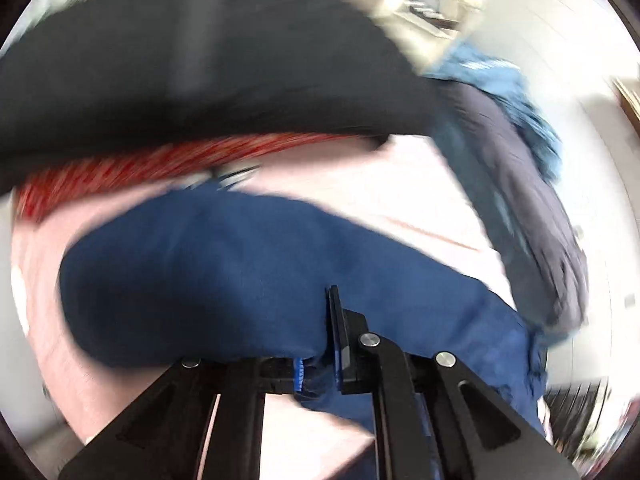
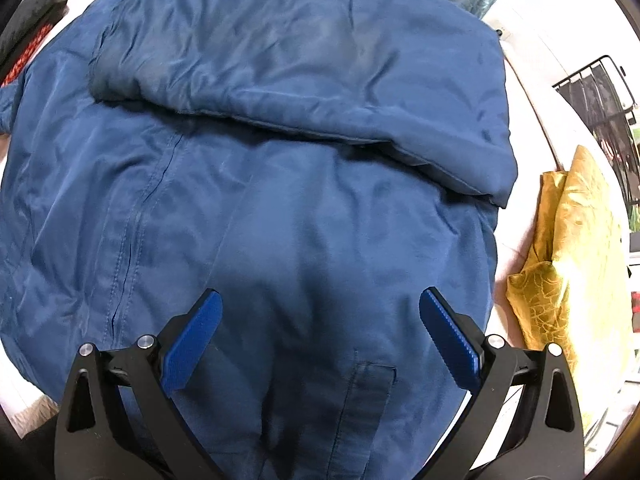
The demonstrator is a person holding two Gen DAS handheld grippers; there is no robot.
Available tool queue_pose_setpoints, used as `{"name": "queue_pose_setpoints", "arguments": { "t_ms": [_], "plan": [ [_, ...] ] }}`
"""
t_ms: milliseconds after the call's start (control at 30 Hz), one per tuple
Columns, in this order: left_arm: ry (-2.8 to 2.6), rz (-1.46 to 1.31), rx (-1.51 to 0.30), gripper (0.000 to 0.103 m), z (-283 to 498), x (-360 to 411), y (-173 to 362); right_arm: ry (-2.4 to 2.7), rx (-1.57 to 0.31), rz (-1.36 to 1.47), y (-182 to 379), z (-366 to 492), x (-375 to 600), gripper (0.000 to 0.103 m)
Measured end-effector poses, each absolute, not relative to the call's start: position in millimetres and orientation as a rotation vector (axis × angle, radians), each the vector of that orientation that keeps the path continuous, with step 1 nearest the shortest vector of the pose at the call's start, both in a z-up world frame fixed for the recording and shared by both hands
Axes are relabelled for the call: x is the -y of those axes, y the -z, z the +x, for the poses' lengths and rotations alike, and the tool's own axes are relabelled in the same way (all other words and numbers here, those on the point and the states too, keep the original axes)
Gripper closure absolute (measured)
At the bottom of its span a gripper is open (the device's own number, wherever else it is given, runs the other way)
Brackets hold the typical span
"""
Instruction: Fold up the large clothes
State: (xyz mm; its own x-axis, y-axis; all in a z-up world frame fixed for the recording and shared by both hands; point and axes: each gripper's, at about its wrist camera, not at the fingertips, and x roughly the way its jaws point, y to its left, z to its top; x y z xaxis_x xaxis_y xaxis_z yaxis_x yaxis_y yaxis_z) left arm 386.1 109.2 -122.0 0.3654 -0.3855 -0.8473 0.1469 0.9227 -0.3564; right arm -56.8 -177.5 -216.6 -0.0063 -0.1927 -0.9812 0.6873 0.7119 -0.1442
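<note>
Blue jacket (image 2: 280, 184) on pale bed (image 2: 532, 92) | left jaws (image 1: 320, 360) pinching it | right jaws (image 2: 320, 336) spread

The jacket (image 2: 256, 184) lies spread on the bed (image 2: 532, 184), one flap folded over its far half. A cushion (image 2: 560, 264) sits to its right, stacked clothes (image 2: 28, 28) at far left. The right tool (image 2: 320, 340) is above the near hem.

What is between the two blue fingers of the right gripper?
Only the blue jacket. In the right wrist view, the right gripper is open, and plain jacket cloth fills the gap between its fingers, untouched by either one.
</note>
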Motion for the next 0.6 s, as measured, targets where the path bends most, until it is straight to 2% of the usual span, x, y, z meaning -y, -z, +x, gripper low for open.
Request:
{"name": "queue_pose_setpoints", "arguments": {
  "t_ms": [100,200,267,367,433,533,567,600],
  "plan": [
    [0.543,-0.076,-1.066,0.094,352.4,-33.3,84.7,0.735,-1.398,0.451,212.6,-61.7,184.2,0.006],
    [0.736,0.076,-1.037,0.094,305.5,50.7,74.4,0.742,-1.383,0.461,205.6,-66.3,193.3,0.006],
    [0.839,0.184,-1.038,0.094,266.3,91.3,79.2,0.748,-1.376,0.468,195.8,-73.2,208.3,0.006],
    [0.981,0.43,-1.078,0.091,190.0,153.1,113.9,0.767,-1.37,0.485,191.0,-85.0,217.4,0.006],
    [1.026,0.607,-1.116,0.082,144.2,180.2,149.1,0.783,-1.367,0.5,187.3,-106.1,218.5,0.006],
    [1.01,0.839,-1.044,0.05,105.2,201.2,188.4,0.812,-1.37,0.525,188.8,-125.4,226.4,0.006],
    [1.009,0.89,-1.024,0.036,97.1,204.6,195.9,0.822,-1.369,0.54,189.1,-132.2,230.1,0.006],
    [1.012,0.926,-1.004,0.027,91.4,205.4,199.4,0.83,-1.368,0.549,189.0,-136.8,232.7,0.006]
  ]
}}
